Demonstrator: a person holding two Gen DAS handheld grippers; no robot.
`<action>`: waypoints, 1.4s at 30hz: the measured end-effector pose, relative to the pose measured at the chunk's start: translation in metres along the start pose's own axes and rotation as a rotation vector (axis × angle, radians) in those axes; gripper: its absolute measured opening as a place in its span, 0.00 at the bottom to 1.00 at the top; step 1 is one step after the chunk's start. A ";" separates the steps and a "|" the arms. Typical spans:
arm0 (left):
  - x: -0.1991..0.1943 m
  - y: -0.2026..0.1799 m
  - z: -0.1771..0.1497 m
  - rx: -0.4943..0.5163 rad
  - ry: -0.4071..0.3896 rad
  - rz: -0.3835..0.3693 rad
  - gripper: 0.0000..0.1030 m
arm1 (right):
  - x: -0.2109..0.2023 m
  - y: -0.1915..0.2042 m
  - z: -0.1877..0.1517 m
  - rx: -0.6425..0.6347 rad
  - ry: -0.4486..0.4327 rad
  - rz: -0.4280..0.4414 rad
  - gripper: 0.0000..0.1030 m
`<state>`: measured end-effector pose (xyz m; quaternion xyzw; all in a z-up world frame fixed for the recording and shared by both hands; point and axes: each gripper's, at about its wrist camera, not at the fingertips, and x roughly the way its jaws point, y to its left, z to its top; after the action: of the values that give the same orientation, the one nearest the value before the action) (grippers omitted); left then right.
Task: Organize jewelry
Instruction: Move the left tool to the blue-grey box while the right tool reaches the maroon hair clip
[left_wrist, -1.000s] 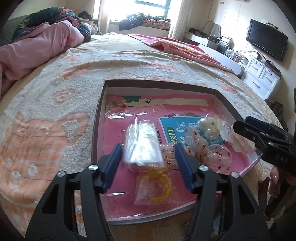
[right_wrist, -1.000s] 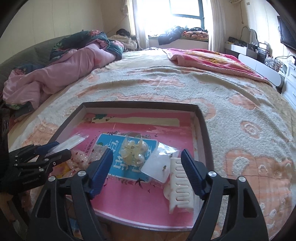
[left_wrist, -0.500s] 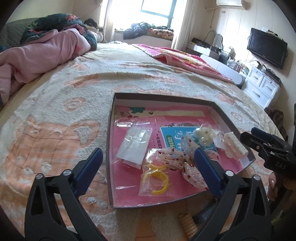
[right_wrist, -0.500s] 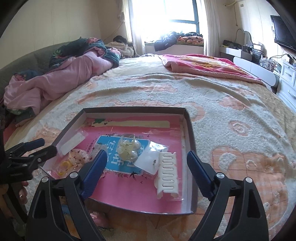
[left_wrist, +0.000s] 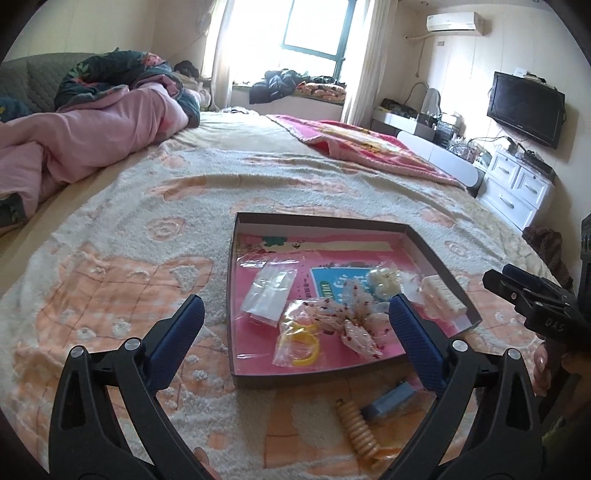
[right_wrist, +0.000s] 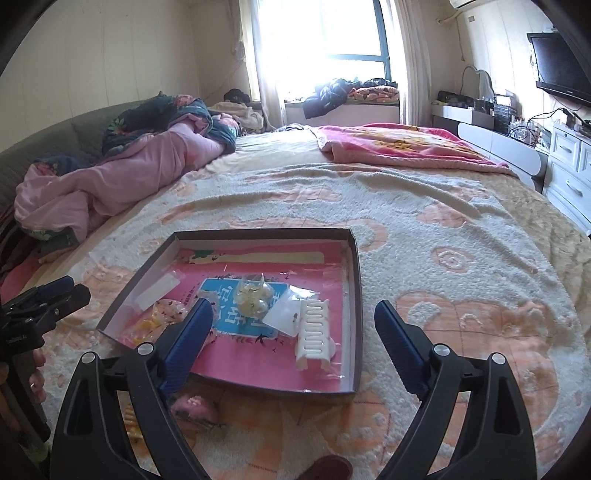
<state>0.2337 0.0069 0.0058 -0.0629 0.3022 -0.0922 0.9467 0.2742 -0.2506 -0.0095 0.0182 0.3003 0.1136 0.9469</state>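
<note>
Both tongs, left gripper (left_wrist: 295, 325) and right gripper (right_wrist: 293, 328), have drawn back from the tray (left_wrist: 332, 376) ahead, gaping and empty; loose hair accessories (left_wrist: 360, 430) beneath them risk being overlooked.

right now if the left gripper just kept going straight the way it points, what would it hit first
Probably the near wall of the tray, or just past it the bagged yellow rings inside. The left gripper stands open and empty, angled down at that spot; depth is hard to judge.

Count of the jewelry things

One tray (left_wrist: 236, 258), beyond both tongs: two clear bags (left_wrist: 271, 291), one white comb (right_wrist: 314, 328), one dotted bow (left_wrist: 351, 321).
</note>
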 end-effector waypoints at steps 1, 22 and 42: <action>-0.002 -0.002 0.000 0.002 -0.002 -0.004 0.89 | -0.004 0.000 -0.001 0.000 -0.003 0.000 0.84; -0.040 -0.038 -0.029 0.085 -0.043 -0.065 0.89 | -0.059 0.009 -0.045 -0.014 0.000 0.026 0.87; -0.031 -0.060 -0.067 0.175 0.043 -0.062 0.89 | -0.069 0.003 -0.094 -0.002 0.073 0.020 0.87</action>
<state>0.1618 -0.0496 -0.0204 0.0126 0.3112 -0.1491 0.9385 0.1651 -0.2666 -0.0476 0.0162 0.3342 0.1238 0.9342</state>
